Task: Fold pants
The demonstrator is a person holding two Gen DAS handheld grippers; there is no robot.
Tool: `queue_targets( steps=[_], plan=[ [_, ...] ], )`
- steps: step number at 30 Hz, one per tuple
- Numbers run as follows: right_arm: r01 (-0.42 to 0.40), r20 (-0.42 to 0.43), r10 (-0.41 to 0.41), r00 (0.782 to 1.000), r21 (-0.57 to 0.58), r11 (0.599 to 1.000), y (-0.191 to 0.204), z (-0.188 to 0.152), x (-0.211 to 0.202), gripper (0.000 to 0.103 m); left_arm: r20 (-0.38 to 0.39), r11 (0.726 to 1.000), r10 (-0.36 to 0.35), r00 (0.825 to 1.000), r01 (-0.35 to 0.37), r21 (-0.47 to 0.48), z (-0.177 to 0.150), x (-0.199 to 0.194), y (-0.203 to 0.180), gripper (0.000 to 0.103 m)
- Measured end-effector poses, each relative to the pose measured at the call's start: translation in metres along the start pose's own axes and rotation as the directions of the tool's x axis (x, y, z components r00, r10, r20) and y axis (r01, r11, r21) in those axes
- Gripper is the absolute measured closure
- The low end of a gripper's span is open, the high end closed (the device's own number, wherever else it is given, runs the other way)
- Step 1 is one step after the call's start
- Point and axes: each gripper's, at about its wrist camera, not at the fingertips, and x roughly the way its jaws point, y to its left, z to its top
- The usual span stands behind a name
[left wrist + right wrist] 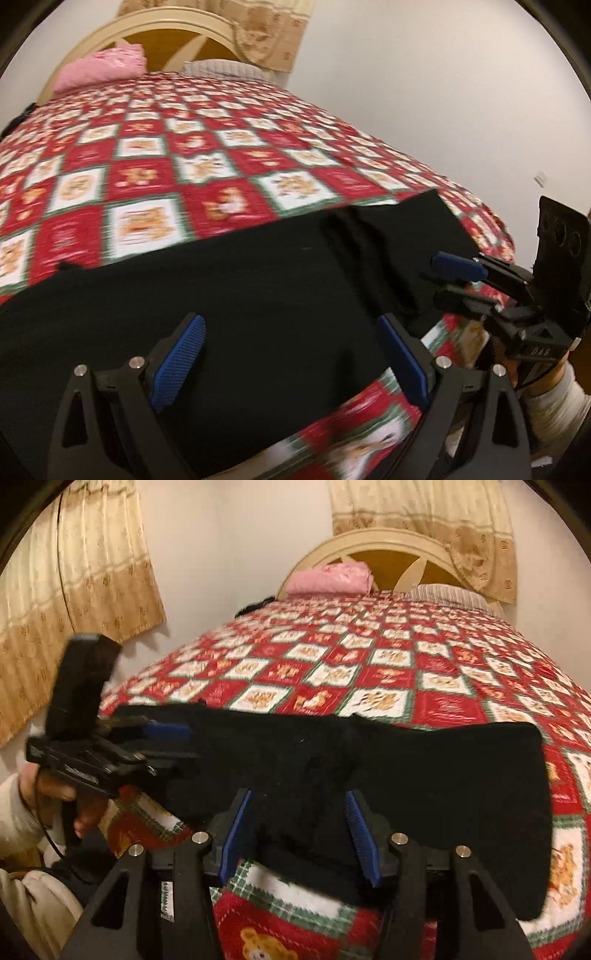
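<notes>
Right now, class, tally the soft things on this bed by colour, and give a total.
Black: 1, the pants lying across the near end of the quilt.
Pink: 1, the pillow by the headboard.
Grey striped: 1, the pillow beside it.
Red, white and green: 1, the checked quilt.
Total: 4

I see a bed [424, 664] under a red teddy-bear quilt [184, 155]; black pants [406, 768] lie across its near edge, a pink pillow [328, 578] and a striped pillow [447, 592] at the headboard.

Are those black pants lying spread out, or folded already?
Cannot tell for sure: the black pants lie as one flat band across the quilt, with no separate legs visible.
</notes>
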Motion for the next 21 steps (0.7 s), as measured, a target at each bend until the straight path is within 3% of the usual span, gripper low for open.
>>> queue_targets(
  steps=[6,9,11,17,19,21],
  plan=[
    [0.067,0.174,-0.1,0.98,0.184,0.981,-0.049,-0.012,-0.039,0.049,-0.028,0.998,-0.062,0.998,0.062,-0.006,0.019,0.03,-0.031,0.008],
    [0.09,0.207,-0.142,0.968,0.242,0.966,-0.065,-0.015,-0.047,0.046,-0.03,0.996,-0.086,0.996,0.085,-0.017,0.027,0.041,-0.042,0.009],
    [0.1,0.224,-0.167,0.96,0.284,0.954,-0.073,-0.018,-0.051,0.046,-0.027,0.995,-0.098,0.995,0.097,-0.016,0.031,0.047,-0.049,0.016],
    [0.101,0.243,-0.183,0.953,0.316,0.943,-0.079,-0.021,-0.054,0.045,-0.034,0.997,-0.074,0.997,0.073,-0.02,0.037,0.065,-0.058,0.048],
    [0.111,0.252,-0.192,0.948,0.304,0.946,-0.076,-0.021,-0.055,0.045,-0.03,0.998,-0.057,0.998,0.057,-0.013,0.038,0.065,-0.056,0.085],
    [0.112,0.261,-0.194,0.946,0.3,0.947,-0.075,-0.021,-0.056,0.045,-0.033,0.996,-0.079,0.996,0.077,-0.047,0.04,0.063,-0.049,0.089]
  ],
)
